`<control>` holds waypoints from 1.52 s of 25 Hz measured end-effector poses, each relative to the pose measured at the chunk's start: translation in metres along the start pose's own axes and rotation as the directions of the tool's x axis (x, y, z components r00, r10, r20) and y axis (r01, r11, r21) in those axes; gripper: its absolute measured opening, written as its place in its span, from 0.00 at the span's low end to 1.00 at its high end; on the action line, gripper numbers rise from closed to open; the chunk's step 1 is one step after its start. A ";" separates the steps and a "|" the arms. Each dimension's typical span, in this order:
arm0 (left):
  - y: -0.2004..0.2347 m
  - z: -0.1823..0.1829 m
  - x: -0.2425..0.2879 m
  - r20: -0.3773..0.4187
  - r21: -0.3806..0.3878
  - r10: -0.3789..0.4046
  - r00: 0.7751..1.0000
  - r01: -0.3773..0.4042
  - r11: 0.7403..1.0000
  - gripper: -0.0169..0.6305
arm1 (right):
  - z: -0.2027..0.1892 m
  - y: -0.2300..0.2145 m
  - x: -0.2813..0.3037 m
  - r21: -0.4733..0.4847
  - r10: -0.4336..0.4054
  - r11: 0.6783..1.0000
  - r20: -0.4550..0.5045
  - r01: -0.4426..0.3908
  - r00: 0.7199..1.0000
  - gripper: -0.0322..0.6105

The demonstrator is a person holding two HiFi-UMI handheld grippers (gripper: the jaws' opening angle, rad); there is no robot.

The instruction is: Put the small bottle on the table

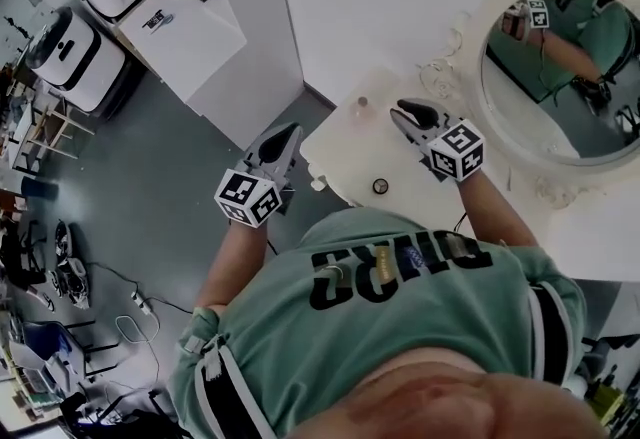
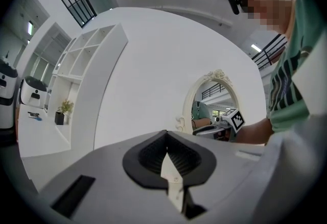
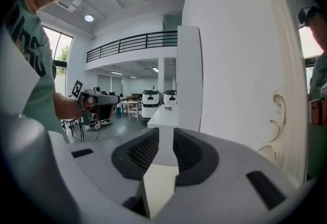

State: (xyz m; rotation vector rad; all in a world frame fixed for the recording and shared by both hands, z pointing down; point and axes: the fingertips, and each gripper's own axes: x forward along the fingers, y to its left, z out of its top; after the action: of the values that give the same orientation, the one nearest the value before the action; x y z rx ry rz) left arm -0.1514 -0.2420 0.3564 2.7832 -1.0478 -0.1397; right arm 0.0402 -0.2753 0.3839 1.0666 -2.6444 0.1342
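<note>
Small bottle (image 1: 362,105) stands on the white bench (image 1: 345,155), near the round mirror (image 1: 560,77). The right tool (image 1: 408,110) is just beside it, jaws a little apart, nothing between them. The left tool (image 1: 290,134) hangs beside the bench edge, jaws together.

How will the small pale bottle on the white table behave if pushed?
The small pale bottle looks tiny, so probably light. It seems upright and narrow, so it may tip, then roll on the smooth white table.
</note>
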 end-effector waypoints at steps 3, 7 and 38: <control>-0.001 0.008 -0.002 0.011 0.000 0.002 1.000 -0.002 1.000 0.02 | 0.013 -0.001 -0.007 -0.011 0.004 1.000 0.021 -0.004 1.000 0.13; -0.007 0.015 -0.001 0.015 0.008 -0.011 1.000 0.011 1.000 0.02 | 0.027 -0.002 -0.013 -0.029 0.012 1.000 0.045 -0.010 0.999 0.07; -0.007 0.001 0.007 -0.010 -0.036 0.010 1.000 -0.010 0.999 0.02 | 0.021 -0.010 -0.014 0.028 0.045 0.998 0.092 -0.048 0.995 0.04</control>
State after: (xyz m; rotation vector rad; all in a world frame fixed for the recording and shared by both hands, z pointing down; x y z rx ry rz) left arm -0.1416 -0.2414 0.3541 2.7435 -1.0466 -0.1424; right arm 0.0519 -0.2775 0.3599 1.0444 -2.7586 0.1388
